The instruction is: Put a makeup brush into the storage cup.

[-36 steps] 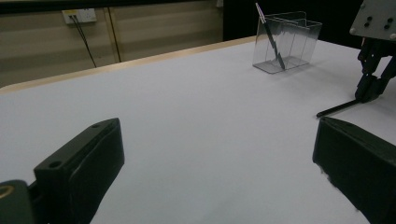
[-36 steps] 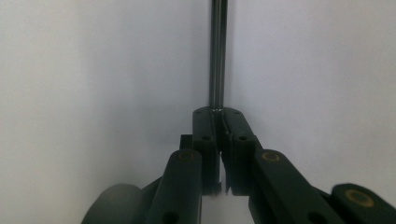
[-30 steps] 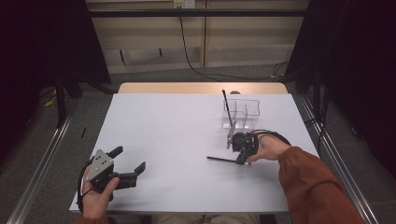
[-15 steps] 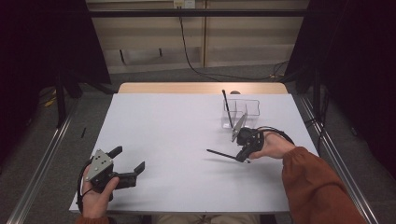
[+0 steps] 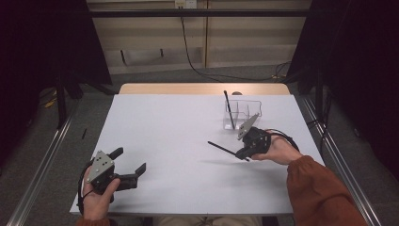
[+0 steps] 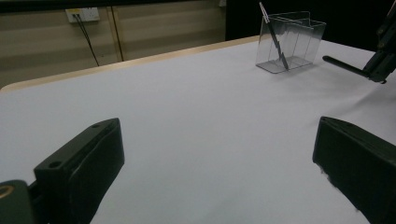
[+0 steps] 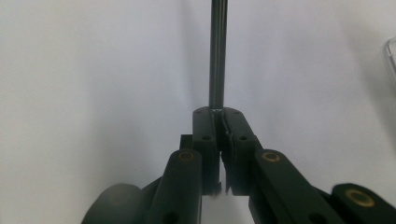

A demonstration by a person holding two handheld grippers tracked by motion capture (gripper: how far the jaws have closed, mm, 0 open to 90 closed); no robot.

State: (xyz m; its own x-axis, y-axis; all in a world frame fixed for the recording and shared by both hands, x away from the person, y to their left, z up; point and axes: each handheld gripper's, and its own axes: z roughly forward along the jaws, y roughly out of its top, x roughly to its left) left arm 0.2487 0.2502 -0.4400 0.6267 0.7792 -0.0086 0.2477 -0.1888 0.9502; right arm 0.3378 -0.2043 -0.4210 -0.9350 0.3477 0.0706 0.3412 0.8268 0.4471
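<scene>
Item: black pen (image 5: 226, 150), clamped at one end between the closed jaws of the right gripper (image 5: 245, 153), shaft projecting level toward the table's left edge, clear of the surface, near the right edge at mid-depth. In the right gripper view the pen (image 7: 217, 56) runs straight out from the pinched pads.

Item: clear divided holder (image 5: 242, 113), standing toward the far right corner of the white table (image 5: 160, 122). Contents: one dark pen (image 5: 229, 109), leaning upright in its left compartment; the other compartments look empty.

Item: left gripper (image 5: 132, 170), jaws spread wide with nothing between them, resting near the near left corner.

Step in hand, as judged: carrying the gripped pen to the holder. Next move calls for tipping the shaft upright, aligning its free end over an open compartment, then lowering before release.
</scene>
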